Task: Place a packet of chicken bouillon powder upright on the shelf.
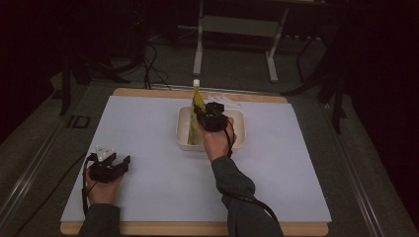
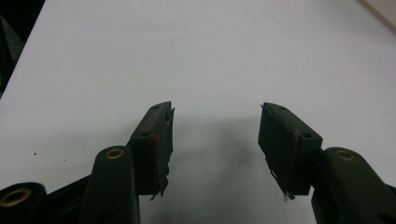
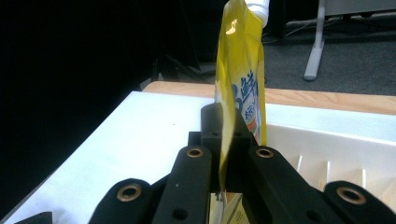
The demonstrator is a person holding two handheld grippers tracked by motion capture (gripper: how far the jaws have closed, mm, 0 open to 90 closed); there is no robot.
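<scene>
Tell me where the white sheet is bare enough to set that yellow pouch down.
The white sheet is bare across its whole near half, between the left tool and the right forearm, and again right of the white tray to the sheet's edge. The far left corner is free too. It is crowded at the tray, where the right tool grips the yellow pouch.

The room around me is dim, nearly black at the sides of the high view, while the white counter (image 1: 163,182) catches most of the light and reads pale grey-blue. Under my left jaws a soft, blurred shadow lies on that surface, so the light falls from above. The near parts of my jaws are out of focus in both gripper views. A small bright glare sits on the yellow pouch (image 3: 239,70). All pictures look grainy and soft.
</scene>
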